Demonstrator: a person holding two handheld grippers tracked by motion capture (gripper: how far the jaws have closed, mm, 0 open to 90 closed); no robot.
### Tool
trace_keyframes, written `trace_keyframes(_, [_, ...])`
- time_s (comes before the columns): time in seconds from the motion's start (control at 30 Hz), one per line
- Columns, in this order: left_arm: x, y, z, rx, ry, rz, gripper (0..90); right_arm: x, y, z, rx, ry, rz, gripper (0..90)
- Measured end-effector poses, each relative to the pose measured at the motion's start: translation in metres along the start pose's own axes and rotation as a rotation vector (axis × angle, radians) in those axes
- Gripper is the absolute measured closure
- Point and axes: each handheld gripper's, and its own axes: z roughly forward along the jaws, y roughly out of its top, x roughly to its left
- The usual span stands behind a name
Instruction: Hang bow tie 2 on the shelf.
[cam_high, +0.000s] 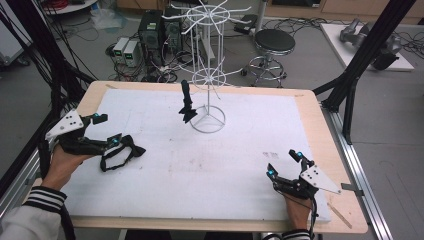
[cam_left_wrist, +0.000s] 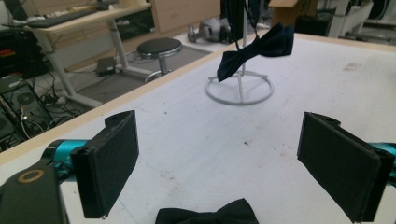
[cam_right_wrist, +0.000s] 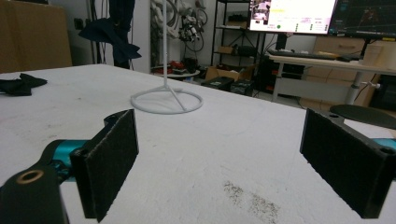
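**Picking up the second bow tie for the rack**

I have the left tongs (cam_high: 109, 129) released, jaws spread wide, at the left edge of the worktop (cam_high: 305, 100). The black bow tie (cam_high: 121, 150) lies flat on the white mat just beside them; in the left gripper view its knot and upper edges (cam_left_wrist: 208, 216) sit at the near rim, between the jaws but not touched by either pad. A second bow tie (cam_high: 187, 107) already hangs from the white wire rack (cam_high: 207, 75) at the far middle of the worktop. My right tongs (cam_high: 284, 164) are also released, resting at the near right, well apart from everything.

I judge the step in hand to be grasping the loose bow tie. To do it well I would ease the left tongs down and slightly back toward me, so the pads straddle the centre knot rather than one soft wing. A wing grip would probably let the fabric droop and twist. The strap loop trails on the mat, so I would lift straight up first, let it hang free, then carry toward an unoccupied rack arm, keeping away from the hanging tie.
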Motion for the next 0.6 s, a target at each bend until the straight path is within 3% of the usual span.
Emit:
trace_keyframes(0.33, [0.020, 0.003, 0.014, 0.111, -0.048, 0.018, 13.1, 0.000, 0.000, 0.000, 0.000, 0.001, 0.001, 10.9])
trace_keyframes(0.43, [0.023, 0.003, 0.018, 0.130, -0.067, 0.032, 13.6, 0.000, 0.000, 0.000, 0.005, 0.002, 0.004, 10.9])
trace_keyframes(0.6, [0.027, 0.005, 0.027, 0.207, -0.094, 0.071, 13.8, 0.000, 0.000, 0.000, 0.008, 0.001, 0.003, 10.9])
